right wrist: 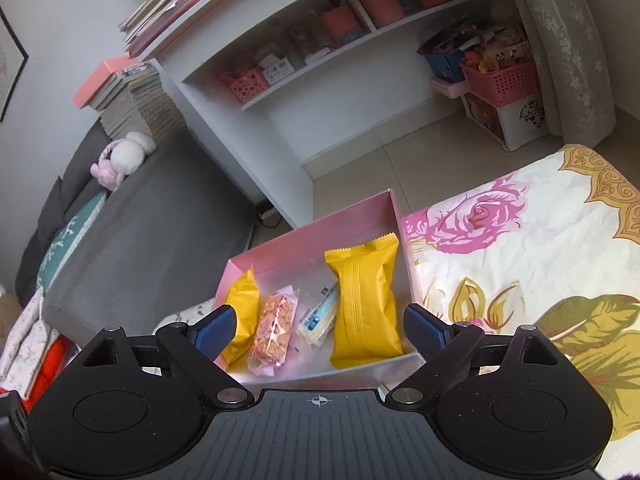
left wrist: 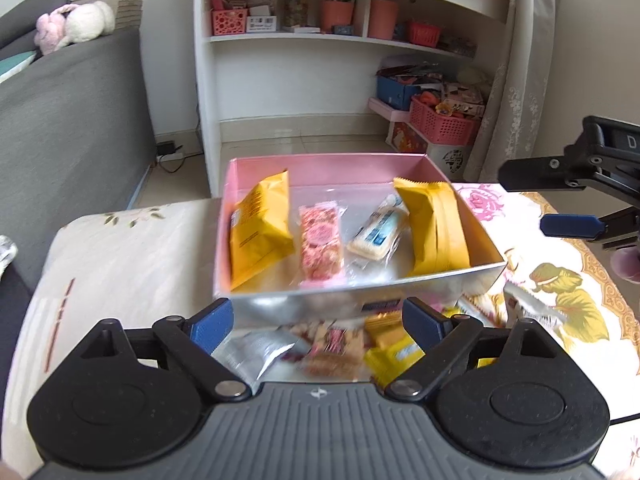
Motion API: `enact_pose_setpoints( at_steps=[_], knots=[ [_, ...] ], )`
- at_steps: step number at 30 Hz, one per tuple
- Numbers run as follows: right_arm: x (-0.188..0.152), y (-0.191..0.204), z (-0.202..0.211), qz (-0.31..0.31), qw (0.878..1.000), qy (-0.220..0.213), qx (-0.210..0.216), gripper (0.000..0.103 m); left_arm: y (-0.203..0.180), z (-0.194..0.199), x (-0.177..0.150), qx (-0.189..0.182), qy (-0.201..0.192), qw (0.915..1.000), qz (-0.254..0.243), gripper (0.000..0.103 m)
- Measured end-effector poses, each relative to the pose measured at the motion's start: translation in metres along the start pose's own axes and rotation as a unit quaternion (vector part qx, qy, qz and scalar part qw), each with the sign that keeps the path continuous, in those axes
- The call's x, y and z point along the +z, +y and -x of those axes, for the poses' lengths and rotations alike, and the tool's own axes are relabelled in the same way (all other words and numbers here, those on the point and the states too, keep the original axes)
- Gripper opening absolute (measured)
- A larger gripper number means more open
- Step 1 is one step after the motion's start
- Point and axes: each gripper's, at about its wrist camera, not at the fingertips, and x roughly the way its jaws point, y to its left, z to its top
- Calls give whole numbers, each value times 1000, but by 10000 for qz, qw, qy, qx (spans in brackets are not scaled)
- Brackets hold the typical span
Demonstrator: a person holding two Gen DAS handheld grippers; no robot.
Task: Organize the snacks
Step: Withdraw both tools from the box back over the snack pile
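Both claws tilt downward over a pink box (left wrist: 320, 168) on the floral-clothed bench (right wrist: 520, 240). The left claw (left wrist: 318, 320) and right claw (right wrist: 320, 326) stand spread apart, gripping nothing. Inside the box lie four snack packets (left wrist: 322, 248), ahead of the fingertips. More packets (left wrist: 332, 344) below the left claw are blurred and partly hidden.

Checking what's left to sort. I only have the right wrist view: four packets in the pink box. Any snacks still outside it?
Observer: Yes. The left wrist view shows a loose pile of packets on the near side of the box.
Operator: Anything else out?
Observer: One silvery wrapper lies on the tablecloth by the box's right corner.
Operator: Left gripper holding anything?
Observer: No. The left gripper is open above that pile, with nothing between its fingers.
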Motion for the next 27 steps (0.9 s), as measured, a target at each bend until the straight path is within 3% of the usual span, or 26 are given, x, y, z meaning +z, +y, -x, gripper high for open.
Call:
enact_pose_setpoints(
  at_steps=[17, 23, 27],
  knots=[
    [-77, 36, 22, 743, 9962, 432, 136, 96, 45, 37, -54, 267, 612, 9969, 409, 102],
    [-97, 38, 22, 951, 9946, 384, 170, 97, 59, 48, -76, 357, 512, 9978, 235, 102],
    [-111, 41, 21, 1246, 9916, 340, 114, 97, 63, 51, -91, 223, 491, 9984, 166, 102]
  ],
)
